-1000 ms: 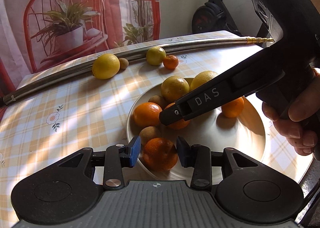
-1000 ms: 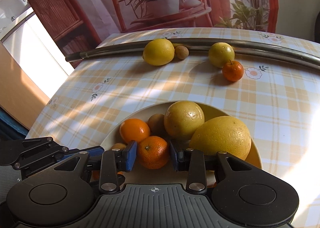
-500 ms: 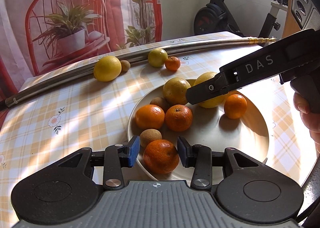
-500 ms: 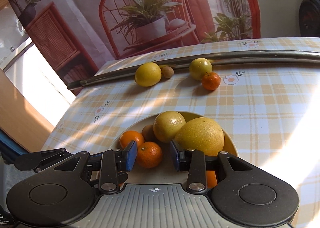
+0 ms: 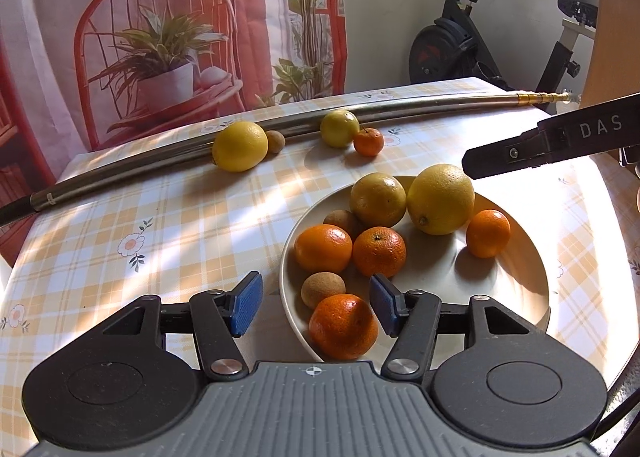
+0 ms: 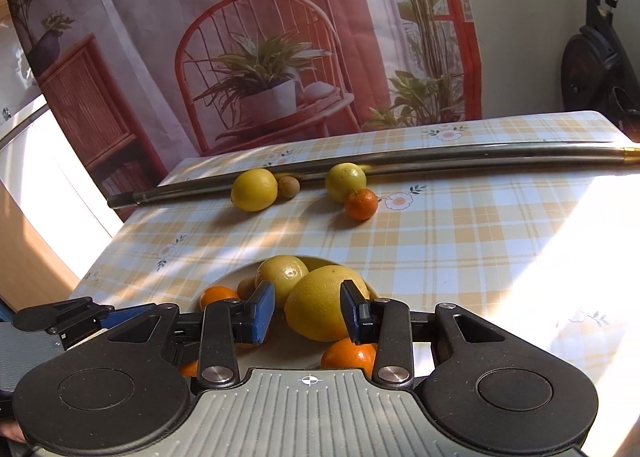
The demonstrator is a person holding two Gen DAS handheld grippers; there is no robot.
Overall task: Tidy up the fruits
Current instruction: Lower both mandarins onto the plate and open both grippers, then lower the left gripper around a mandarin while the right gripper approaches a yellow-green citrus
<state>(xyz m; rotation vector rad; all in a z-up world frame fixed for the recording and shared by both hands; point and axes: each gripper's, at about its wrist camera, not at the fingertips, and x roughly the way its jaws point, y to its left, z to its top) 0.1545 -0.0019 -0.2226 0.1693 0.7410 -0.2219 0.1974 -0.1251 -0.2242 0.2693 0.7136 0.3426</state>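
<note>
A cream plate [image 5: 516, 293] holds two yellow citrus, several oranges and two small brown fruits. My left gripper [image 5: 316, 307] is open at the plate's near rim; an orange [image 5: 344, 327] lies between its blue pads, untouched. My right gripper [image 6: 307, 313] is open and hovers above the plate with the big yellow citrus [image 6: 320, 309] below its pads; its black finger [image 5: 540, 141] shows at the right of the left wrist view. On the cloth by the pipe lie a lemon [image 6: 255, 189], a brown fruit [image 6: 289, 185], a yellow-green citrus [image 6: 345, 181] and a small mandarin [image 6: 361, 203].
A long metal pipe [image 5: 400, 109] lies across the far side of the checked tablecloth [image 5: 180, 225]. An exercise bike [image 5: 460, 41] stands behind the table at the right. A printed curtain hangs at the back.
My right gripper has risen and drawn back to the right, leaving an orange in the plate. My left gripper's jaws have spread wider around the near orange.
</note>
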